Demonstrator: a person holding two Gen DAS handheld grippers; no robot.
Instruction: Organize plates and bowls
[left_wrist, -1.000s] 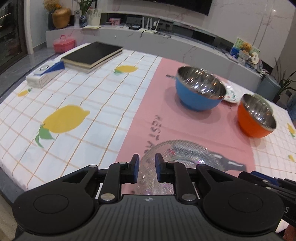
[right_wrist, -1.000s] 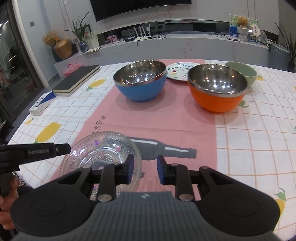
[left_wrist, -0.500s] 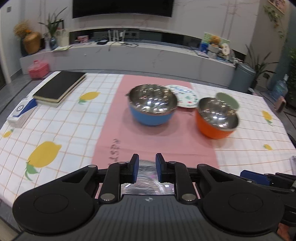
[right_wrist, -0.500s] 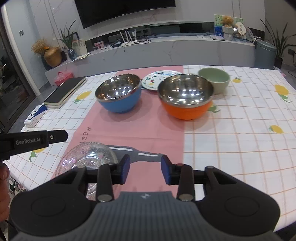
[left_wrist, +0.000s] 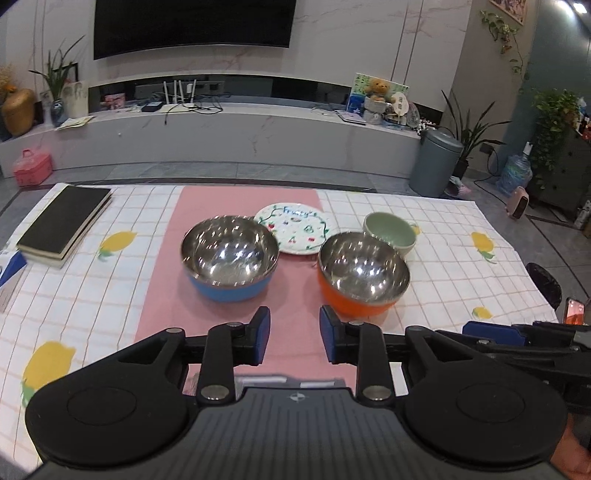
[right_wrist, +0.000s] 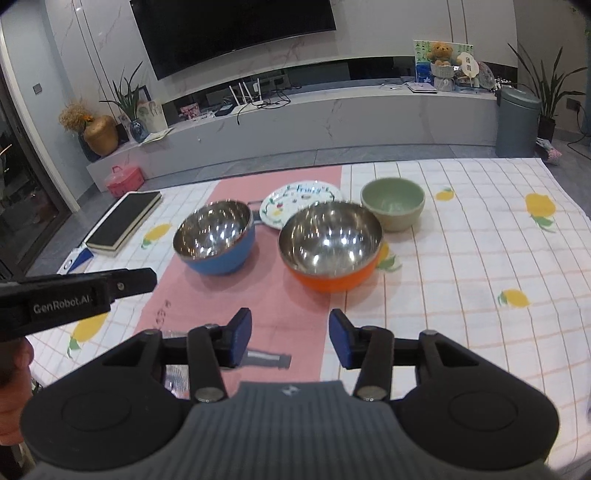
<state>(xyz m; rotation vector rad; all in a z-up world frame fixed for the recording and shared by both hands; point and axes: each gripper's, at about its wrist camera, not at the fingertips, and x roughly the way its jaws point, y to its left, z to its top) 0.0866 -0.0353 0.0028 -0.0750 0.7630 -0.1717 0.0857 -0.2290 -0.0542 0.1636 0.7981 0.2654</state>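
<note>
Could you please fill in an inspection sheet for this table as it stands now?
Surface: lemon-print tablecloth with pink runner.
Job's things: blue bowl, orange bowl, green bowl, painted plate; glass dish mostly hidden.
Clutter: black books.
Grippers: left gripper and right gripper open, jaws just opening, nothing between.
Cables: on the TV ledge.
Surroundings: television, grey bin.

Black left tool (left_wrist: 294, 338), blue pads (left_wrist: 263, 334), silver screws, ribbed grey housing

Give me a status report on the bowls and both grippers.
Left gripper and right gripper open, empty, jaws just opened. Blue bowl, orange bowl, green bowl, plate unstacked. Nothing blocking.
</note>
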